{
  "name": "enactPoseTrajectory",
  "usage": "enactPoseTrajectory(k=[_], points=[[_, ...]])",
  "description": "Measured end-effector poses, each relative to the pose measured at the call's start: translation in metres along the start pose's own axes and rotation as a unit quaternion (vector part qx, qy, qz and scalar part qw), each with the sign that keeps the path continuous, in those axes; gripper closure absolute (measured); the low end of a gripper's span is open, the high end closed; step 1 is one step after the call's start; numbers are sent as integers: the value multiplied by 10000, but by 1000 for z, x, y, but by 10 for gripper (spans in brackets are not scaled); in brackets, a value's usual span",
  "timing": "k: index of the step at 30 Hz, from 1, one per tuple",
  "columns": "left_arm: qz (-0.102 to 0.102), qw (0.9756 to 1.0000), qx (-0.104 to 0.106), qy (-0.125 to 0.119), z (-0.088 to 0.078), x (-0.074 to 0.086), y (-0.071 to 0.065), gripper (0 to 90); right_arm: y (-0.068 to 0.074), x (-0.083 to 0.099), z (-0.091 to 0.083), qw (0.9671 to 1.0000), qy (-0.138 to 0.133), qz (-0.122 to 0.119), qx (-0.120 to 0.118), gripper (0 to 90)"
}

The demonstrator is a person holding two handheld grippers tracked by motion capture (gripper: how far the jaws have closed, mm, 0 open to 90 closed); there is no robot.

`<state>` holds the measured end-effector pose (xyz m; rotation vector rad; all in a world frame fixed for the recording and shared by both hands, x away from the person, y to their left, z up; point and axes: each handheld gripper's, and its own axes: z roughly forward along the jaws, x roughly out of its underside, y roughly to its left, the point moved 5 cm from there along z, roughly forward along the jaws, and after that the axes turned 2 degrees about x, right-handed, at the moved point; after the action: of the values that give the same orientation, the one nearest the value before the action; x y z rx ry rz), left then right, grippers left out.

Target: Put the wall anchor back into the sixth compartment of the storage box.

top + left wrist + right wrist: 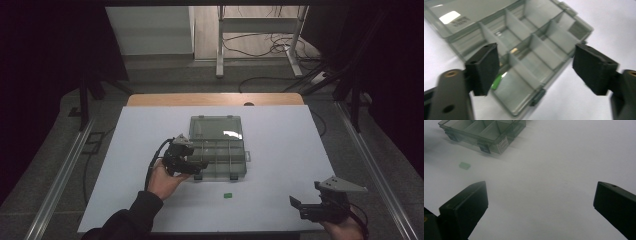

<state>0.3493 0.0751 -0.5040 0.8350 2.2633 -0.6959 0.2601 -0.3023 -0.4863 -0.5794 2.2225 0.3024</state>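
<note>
Compartment box (220, 157) sits near the tabletop (280, 145) centre, lid (216, 127) open and lying flat behind it toward the far edge. Left gripper (196, 166) hangs over the box's front-left corner, above the near-left compartments. One small piece (496, 82) lies in the box's end compartment, right by one jaw of that gripper. Small flat tile (227, 195) lies on the tabletop in front of the box, toward the near edge. Right gripper (300, 205) sits at the near-right corner, well apart from box and tile.
</note>
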Motion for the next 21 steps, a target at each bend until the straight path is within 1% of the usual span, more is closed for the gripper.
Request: enactPoseTrajectory(k=[3, 6, 8, 11, 17, 21], points=[[66, 9999, 123, 44, 2, 1, -6, 135, 0, 0, 0, 10000, -1, 5, -1, 0], [210, 9995, 215, 136, 5, 3, -11, 77, 0, 0, 0, 10000, -2, 10, -3, 0], [321, 9990, 224, 209, 6, 4, -14, 46, 0, 0, 0, 10000, 0, 6, -2, 0], [328, 9988, 312, 208, 8, 5, -18, 4, 0, 0, 0, 10000, 0, 7, -3, 0], [415, 9979, 443, 216, 9, 4, -29, 5, 0, 0, 0, 10000, 3, 9, -4, 0], [562, 9969, 426, 347, 13, 4, -38, 10, 0, 0, 0, 10000, 5, 5, -6, 0]])
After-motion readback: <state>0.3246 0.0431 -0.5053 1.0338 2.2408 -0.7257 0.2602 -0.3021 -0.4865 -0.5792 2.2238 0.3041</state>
